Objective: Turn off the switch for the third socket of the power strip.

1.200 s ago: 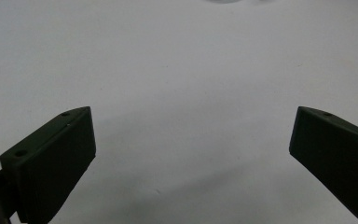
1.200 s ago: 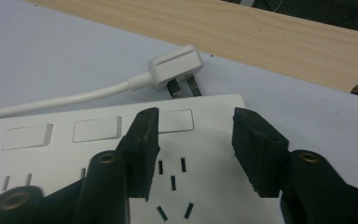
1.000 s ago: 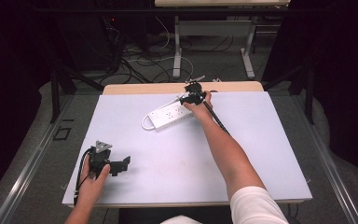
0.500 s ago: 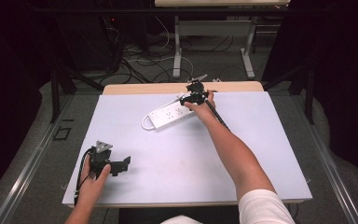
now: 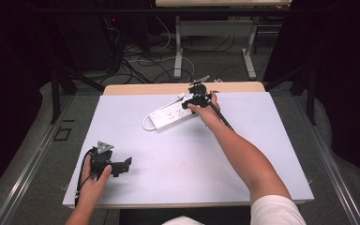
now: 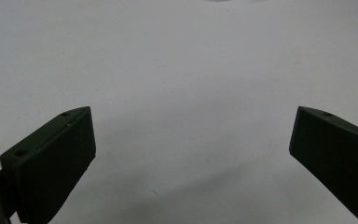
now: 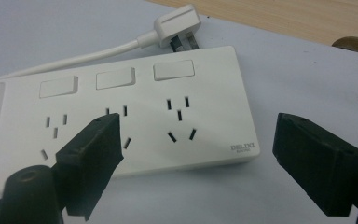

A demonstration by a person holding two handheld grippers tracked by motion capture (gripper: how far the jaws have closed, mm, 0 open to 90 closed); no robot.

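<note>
We hover our right gripper (image 7: 196,154), jaws wide, over the white power strip's (image 5: 171,114) plug end, apparently lining up a grasp; our left gripper (image 5: 122,165) idles wide, well away.

We saw a dark room, a grey floor (image 5: 37,154) strewn with cables (image 5: 140,61), and a metal-legged desk (image 5: 215,28) beyond.

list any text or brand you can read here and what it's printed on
"DELIXI", in small grey letters, somewhat soft, on the near corner of the white power strip.
The red mark on the strip's far left button is cut off, unreadable.
No text on the plug, the table sheet or either gripper.
</note>
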